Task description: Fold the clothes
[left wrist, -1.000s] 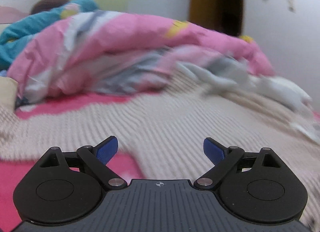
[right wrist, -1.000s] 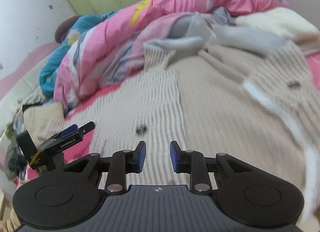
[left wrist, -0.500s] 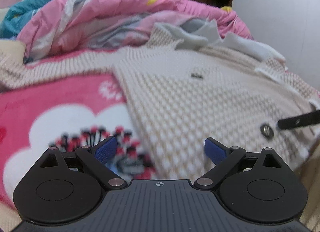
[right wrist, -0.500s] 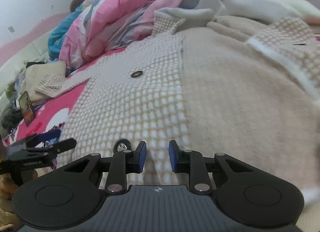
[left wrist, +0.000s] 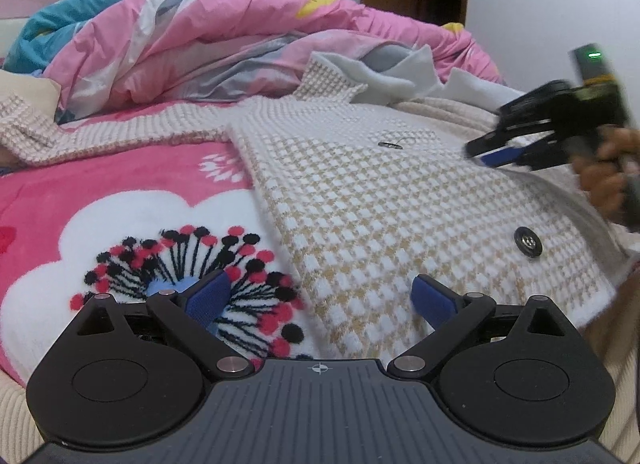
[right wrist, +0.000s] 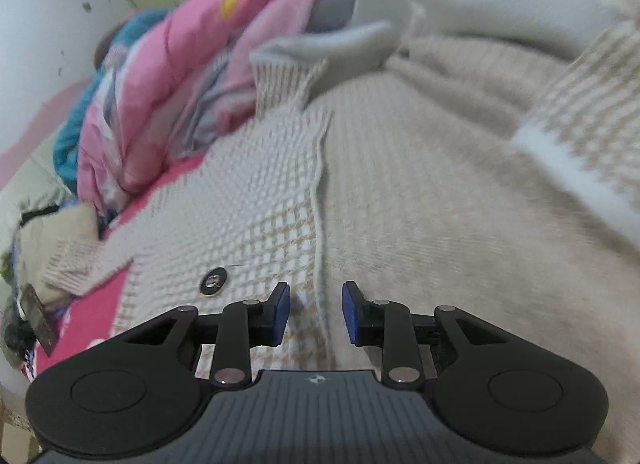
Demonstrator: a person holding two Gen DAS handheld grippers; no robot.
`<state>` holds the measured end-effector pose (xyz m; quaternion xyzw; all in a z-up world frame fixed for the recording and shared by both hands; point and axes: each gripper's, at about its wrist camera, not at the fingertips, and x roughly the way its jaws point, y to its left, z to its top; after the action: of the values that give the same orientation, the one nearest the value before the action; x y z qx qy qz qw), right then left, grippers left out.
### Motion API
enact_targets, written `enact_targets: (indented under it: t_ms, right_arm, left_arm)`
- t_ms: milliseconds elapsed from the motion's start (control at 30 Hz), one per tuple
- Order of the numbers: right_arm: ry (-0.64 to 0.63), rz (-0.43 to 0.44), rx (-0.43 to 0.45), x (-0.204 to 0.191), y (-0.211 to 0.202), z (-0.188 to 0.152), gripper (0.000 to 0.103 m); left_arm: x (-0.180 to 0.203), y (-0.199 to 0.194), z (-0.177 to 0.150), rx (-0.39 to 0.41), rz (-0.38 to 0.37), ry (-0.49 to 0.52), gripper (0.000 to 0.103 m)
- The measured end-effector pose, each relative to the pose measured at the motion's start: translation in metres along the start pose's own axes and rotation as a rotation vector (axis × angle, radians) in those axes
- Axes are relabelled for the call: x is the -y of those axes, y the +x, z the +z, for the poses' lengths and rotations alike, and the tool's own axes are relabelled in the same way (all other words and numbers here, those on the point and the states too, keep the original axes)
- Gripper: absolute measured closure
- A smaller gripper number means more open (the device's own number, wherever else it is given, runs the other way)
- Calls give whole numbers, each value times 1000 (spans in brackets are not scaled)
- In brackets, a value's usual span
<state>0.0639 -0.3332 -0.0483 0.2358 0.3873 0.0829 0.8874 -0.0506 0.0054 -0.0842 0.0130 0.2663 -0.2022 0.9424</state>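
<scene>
1. Beige-and-white houndstooth knit cardigan lies spread open on the pink floral fleece blanket on the bed, collar toward the crumpled pink quilt at the back. One sleeve stretches out flat to the left; plain beige lining is exposed on the right half.
2. Left gripper: jaws spread wide, nothing between the pads, straddling the cardigan's left bottom edge where it meets the blanket.
3. Right gripper: jaws narrowly apart and opening a little, nothing pinched; the front placket edge runs between the pads, which do not press it. Dark metal button sits just left of the tip.
4. In the left wrist view the right gripper hovers low over the far front edge, person's hand behind it.
5. Risks, as I judge them:
   - Closing on the placket may catch lining too, dragging both layers and bunching the fold.
   - Left pads may nip the blanket pile along with the hem, lifting the bedding.
   - Right view is blurred, so the edge may be missed.
   - The button could snag on a fingertip.
</scene>
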Motion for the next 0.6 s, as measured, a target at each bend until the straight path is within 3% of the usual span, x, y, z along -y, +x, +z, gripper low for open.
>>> enact_targets:
  t_ms: [67, 133, 333, 500, 567, 600]
  right_arm:
    - [-32, -8, 4, -5, 6, 1, 79]
    - [-64, -16, 7, -10, 7, 1, 100]
    - [-159, -47, 87, -24, -4, 5, 101]
    - [-334, -166, 87, -35, 15, -8, 100]
    - [-370, -196, 93, -37, 16, -11, 98]
    - [-379, -208, 100, -37, 13, -10, 92]
  left_arm:
    - [-2, 0, -1, 10, -9, -7, 4]
    - [-3, 1, -2, 16, -16, -11, 4]
    - [-3, 1, -6, 36, -31, -3, 2]
    - [-2, 1, -6, 38, -32, 3, 2]
    - [-3, 0, -6, 37, -34, 3, 2]
    - [-3, 0, -6, 37, -35, 3, 2]
